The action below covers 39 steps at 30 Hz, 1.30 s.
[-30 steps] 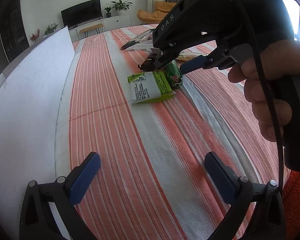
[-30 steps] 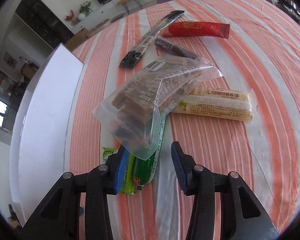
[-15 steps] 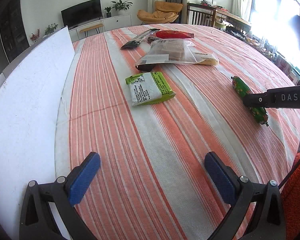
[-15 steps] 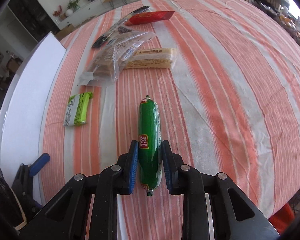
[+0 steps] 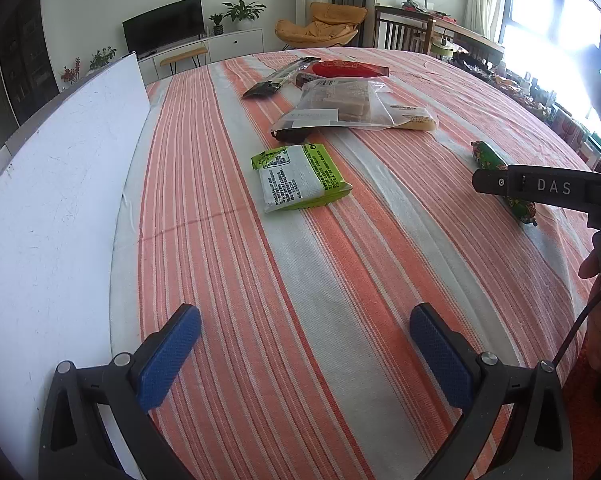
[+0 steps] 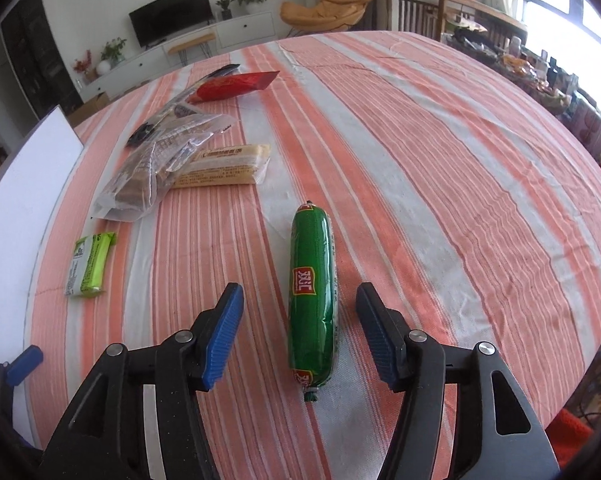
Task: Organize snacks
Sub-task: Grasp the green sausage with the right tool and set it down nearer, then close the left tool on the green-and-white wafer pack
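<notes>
The green sausage [image 6: 312, 294] lies flat on the striped tablecloth [image 6: 440, 184], long axis running straight away from the right wrist camera, one crimped end near the lens and the other pointing toward the far snacks. The right gripper [image 6: 299, 334] straddles it with both blue pads spread wide, a gap on either side, nothing touching. From the left wrist view the same sausage [image 5: 487, 157] sits off to the right, partly behind the right tool's black body, angled away across the stripes. The left gripper [image 5: 306, 354] hovers low over bare cloth, fingers wide apart, holding nothing. Ahead of it, the lime-green packet [image 5: 298, 177] lies flat, label side up. Beyond that, the clear bag of brown blocks [image 5: 336, 106] overlaps the pale yellow bar [image 6: 224, 166], with the red packet [image 6: 234, 86] and a dark slim stick pack [image 5: 278, 82] farthest back. A white board [image 5: 52, 208] stands along the left edge.
</notes>
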Motion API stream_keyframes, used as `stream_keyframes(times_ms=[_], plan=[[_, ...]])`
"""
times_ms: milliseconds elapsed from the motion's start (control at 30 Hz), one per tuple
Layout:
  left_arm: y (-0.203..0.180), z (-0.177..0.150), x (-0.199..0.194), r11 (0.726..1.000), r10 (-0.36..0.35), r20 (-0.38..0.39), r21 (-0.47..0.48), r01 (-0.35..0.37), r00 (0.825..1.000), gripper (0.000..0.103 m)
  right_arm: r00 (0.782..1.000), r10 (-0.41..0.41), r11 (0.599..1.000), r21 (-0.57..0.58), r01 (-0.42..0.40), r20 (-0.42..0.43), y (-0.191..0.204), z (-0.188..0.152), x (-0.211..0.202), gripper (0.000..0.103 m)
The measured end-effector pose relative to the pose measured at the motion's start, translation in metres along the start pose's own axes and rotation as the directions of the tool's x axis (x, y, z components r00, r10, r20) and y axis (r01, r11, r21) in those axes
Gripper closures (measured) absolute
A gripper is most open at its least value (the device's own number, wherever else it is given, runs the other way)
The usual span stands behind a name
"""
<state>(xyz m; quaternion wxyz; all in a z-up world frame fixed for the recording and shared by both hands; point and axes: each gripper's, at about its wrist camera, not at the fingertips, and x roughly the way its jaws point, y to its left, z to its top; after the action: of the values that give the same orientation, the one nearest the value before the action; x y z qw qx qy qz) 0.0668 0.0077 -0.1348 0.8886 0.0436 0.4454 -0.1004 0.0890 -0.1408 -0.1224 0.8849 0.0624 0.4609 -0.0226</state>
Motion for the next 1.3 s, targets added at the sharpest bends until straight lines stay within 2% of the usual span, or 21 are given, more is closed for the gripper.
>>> stream_keyframes(times_ms=[467, 600, 700, 867, 1000, 1033, 1067, 1100, 1133, 1167, 1233, 1300], plan=[[0.0, 0.001, 0.001, 1.0, -0.003, -0.005, 0.0, 0.003, 1.0, 0.0, 1.0, 0.0, 1.0, -0.004, 0.0, -0.001, 0.002, -0.002, 0.0, 0.032], [0.002, 0.008, 0.005, 1.0, -0.003, -0.053, -0.006, 0.002, 0.999, 0.0, 0.999, 0.033, 0.999, 0.034, -0.033, 0.006, -0.004, -0.002, -0.001, 0.032], [0.005, 0.017, 0.009, 0.999, 0.004, -0.091, -0.053, -0.009, 0.996, 0.0, 0.998, 0.059, 0.996, 0.065, -0.06, 0.013, -0.008, -0.002, -0.002, 0.032], [0.011, 0.048, 0.016, 0.988, -0.03, -0.071, -0.154, 0.019, 0.997, 0.0, 0.998, 0.057, 0.996, 0.064, -0.057, 0.012, -0.008, -0.003, -0.003, 0.032], [0.011, 0.08, 0.038, 0.981, 0.024, -0.067, -0.19, -0.036, 0.998, 0.0, 0.998, 0.056, 0.996, 0.063, -0.056, 0.012, -0.008, -0.003, -0.003, 0.032], [0.012, 0.084, 0.046, 0.979, 0.036, -0.082, -0.198, -0.052, 0.996, 0.003, 0.998, 0.056, 0.996, 0.062, -0.057, 0.012, -0.008, -0.003, -0.003, 0.032], [0.013, 0.086, 0.054, 0.978, 0.046, -0.098, -0.201, -0.065, 0.994, 0.015, 0.998, 0.056, 0.996, 0.063, -0.057, 0.012, -0.008, -0.003, -0.003, 0.032], [0.012, 0.088, 0.057, 0.978, 0.084, -0.093, -0.184, -0.1, 0.992, 0.017, 0.998, 0.057, 0.996, 0.064, -0.058, 0.012, -0.008, -0.003, -0.003, 0.032], [0.009, 0.088, 0.056, 0.981, 0.103, -0.073, -0.156, -0.114, 0.992, 0.033, 0.998, 0.059, 0.996, 0.066, -0.059, 0.012, -0.008, -0.003, -0.003, 0.032], [0.008, 0.087, 0.053, 0.985, 0.09, -0.05, -0.139, -0.097, 0.995, 0.053, 0.998, 0.062, 0.996, 0.069, -0.063, 0.013, -0.009, -0.003, -0.003, 0.032], [0.006, 0.08, 0.048, 0.991, 0.077, -0.046, -0.109, -0.082, 0.996, 0.054, 0.997, 0.072, 0.994, 0.08, -0.073, 0.016, -0.01, -0.002, -0.003, 0.032], [0.001, 0.069, 0.04, 0.997, 0.008, -0.037, -0.08, -0.011, 0.999, 0.054, 0.997, 0.078, 0.993, 0.09, -0.079, 0.018, -0.012, -0.002, -0.003, 0.032]])
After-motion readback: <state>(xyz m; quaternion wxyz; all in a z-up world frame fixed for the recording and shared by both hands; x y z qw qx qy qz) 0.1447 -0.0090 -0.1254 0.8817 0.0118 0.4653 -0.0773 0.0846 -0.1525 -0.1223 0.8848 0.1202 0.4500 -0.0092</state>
